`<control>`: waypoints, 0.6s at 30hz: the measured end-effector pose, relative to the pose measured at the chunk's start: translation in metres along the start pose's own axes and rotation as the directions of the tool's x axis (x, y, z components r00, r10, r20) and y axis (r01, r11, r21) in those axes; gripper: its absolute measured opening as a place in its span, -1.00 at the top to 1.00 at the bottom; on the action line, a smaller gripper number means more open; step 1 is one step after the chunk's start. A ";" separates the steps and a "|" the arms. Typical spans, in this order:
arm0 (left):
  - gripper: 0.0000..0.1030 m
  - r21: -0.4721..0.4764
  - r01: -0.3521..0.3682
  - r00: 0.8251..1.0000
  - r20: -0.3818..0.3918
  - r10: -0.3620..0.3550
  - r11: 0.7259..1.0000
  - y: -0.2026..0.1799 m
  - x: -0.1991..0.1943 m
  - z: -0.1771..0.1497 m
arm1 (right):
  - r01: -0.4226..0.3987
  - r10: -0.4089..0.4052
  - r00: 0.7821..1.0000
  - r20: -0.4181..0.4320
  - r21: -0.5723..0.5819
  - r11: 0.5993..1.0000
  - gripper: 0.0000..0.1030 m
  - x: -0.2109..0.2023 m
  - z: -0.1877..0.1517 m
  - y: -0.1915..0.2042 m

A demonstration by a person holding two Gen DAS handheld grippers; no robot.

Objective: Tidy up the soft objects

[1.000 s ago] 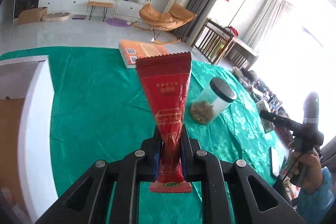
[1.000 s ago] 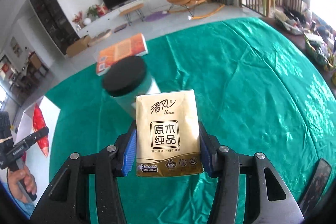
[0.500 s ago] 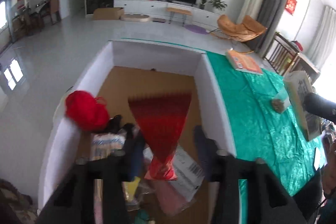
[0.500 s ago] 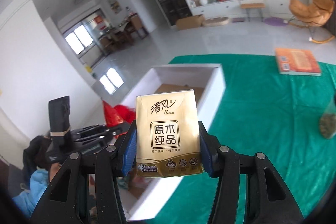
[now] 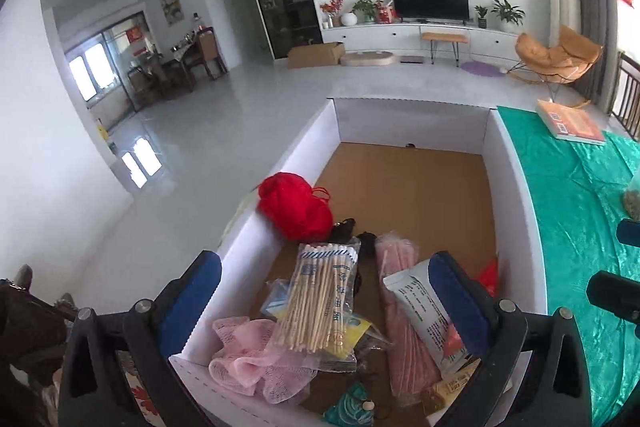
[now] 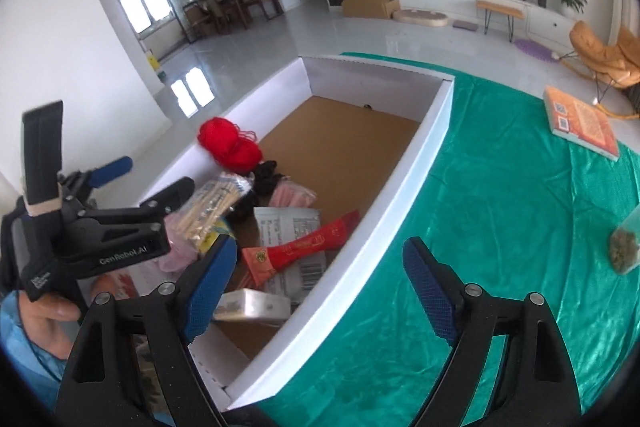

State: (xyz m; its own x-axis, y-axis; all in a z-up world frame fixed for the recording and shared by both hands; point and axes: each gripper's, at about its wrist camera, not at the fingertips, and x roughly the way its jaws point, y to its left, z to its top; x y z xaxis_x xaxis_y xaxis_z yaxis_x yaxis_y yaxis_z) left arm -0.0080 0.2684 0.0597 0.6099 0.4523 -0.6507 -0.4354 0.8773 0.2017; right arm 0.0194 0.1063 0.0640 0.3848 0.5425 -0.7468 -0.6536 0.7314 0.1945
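Both sets of tongs hang released over a white box at the edge of a green-draped desk, the drop-off step of a tidying job just completed. The left tongs (image 5: 324, 301) have just been opening and stand wide, with nothing between the blue pads, above the near end of the white box (image 5: 516, 195). The right tongs (image 6: 316, 291) have likewise just been opening and are empty, straddling the box's desk-side wall.

Inside, near to far: a pale tissue pack (image 6: 256, 303) lies at the near end by the right tongs' left pad; the red sachet (image 6: 300, 247) rests aslant on a white printed pouch (image 6: 288, 223); beside them sit a packet of wooden sticks (image 5: 320, 303), a pink mesh puff (image 5: 248, 363) and a pink wrapped roll (image 5: 400, 327). A red yarn ball (image 5: 296, 207) perches against the far-side wall, and the farther half of the cardboard floor is bare.

Beyond the box, on the green cloth (image 6: 500, 187), a jar of dried bits (image 6: 624, 247) stands at the right edge of view and an orange book (image 6: 580, 123) lies farther off. Neither looks soft.

The next move appears to call for swinging both tongs back across the desk in search of any remaining soft item; whether any remains cannot be told from these views.
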 end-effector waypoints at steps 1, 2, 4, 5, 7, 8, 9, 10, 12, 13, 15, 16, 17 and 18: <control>-0.99 0.000 -0.015 1.000 0.008 0.015 1.000 -0.001 -0.002 -0.001 | 0.011 -0.011 1.000 -0.005 -0.006 1.000 -0.70 0.001 -0.002 0.000; -0.99 -0.001 -0.020 1.000 0.013 0.020 1.000 -0.002 -0.004 -0.002 | 0.019 -0.019 1.000 -0.009 -0.008 1.000 -0.70 0.001 -0.005 0.000; -0.99 -0.001 -0.022 1.000 0.016 0.022 1.000 -0.003 -0.005 -0.002 | 0.033 -0.033 0.999 -0.014 -0.009 0.999 -0.70 0.003 -0.006 -0.001; -0.99 -0.002 -0.027 0.999 0.018 0.027 1.000 -0.003 -0.009 -0.002 | 0.040 -0.040 0.999 -0.017 -0.011 0.999 -0.70 0.003 -0.007 -0.001; -0.99 -0.004 -0.036 0.999 0.022 0.036 0.999 -0.005 -0.010 -0.002 | 0.054 -0.055 0.998 -0.020 -0.020 0.998 -0.70 0.002 -0.008 0.001; -0.99 -0.003 -0.039 0.999 0.019 0.039 0.999 -0.005 -0.010 -0.002 | 0.061 -0.062 0.998 -0.019 -0.028 0.998 -0.70 0.002 -0.008 0.002; -0.99 -0.003 -0.046 0.999 0.013 0.046 0.999 -0.005 -0.011 -0.002 | 0.068 -0.069 0.997 -0.019 -0.036 0.997 -0.70 0.001 -0.009 0.004; -0.99 -0.004 -0.055 0.998 0.004 0.055 0.998 -0.005 -0.010 -0.002 | 0.074 -0.075 0.997 -0.020 -0.044 0.996 -0.70 0.001 -0.009 0.006; -0.99 -0.010 -0.064 0.998 -0.009 0.064 0.998 -0.004 -0.010 -0.003 | 0.081 -0.083 0.996 -0.018 -0.054 0.995 -0.70 0.000 -0.010 0.008; -0.99 -0.014 -0.065 0.998 -0.011 0.065 0.998 -0.003 -0.009 -0.004 | 0.084 -0.085 0.996 -0.017 -0.058 0.995 -0.70 0.000 -0.010 0.009; -0.99 -0.021 -0.065 0.998 -0.012 0.064 0.998 -0.002 -0.011 -0.004 | 0.089 -0.090 0.996 -0.018 -0.066 0.994 -0.70 0.000 -0.011 0.010; -0.99 -0.023 -0.064 0.998 -0.010 0.063 0.998 -0.002 -0.013 -0.004 | 0.091 -0.092 0.996 -0.018 -0.070 0.993 -0.70 0.000 -0.011 0.011; -0.99 -0.024 -0.061 0.998 -0.008 0.061 0.998 -0.002 -0.014 -0.004 | 0.092 -0.093 0.995 -0.019 -0.074 0.993 -0.70 0.000 -0.012 0.011; -0.99 -0.024 -0.060 0.998 -0.005 0.060 0.998 -0.001 -0.015 -0.003 | 0.092 -0.094 0.995 -0.020 -0.076 0.993 -0.70 0.000 -0.012 0.012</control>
State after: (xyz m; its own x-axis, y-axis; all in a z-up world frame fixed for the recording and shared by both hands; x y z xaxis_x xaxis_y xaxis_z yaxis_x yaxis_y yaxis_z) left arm -0.0187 0.2598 0.0669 0.5792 0.5035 -0.6411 -0.4874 0.8443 0.2227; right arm 0.0034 0.1101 0.0585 0.4317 0.4631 -0.7741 -0.6631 0.7447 0.0757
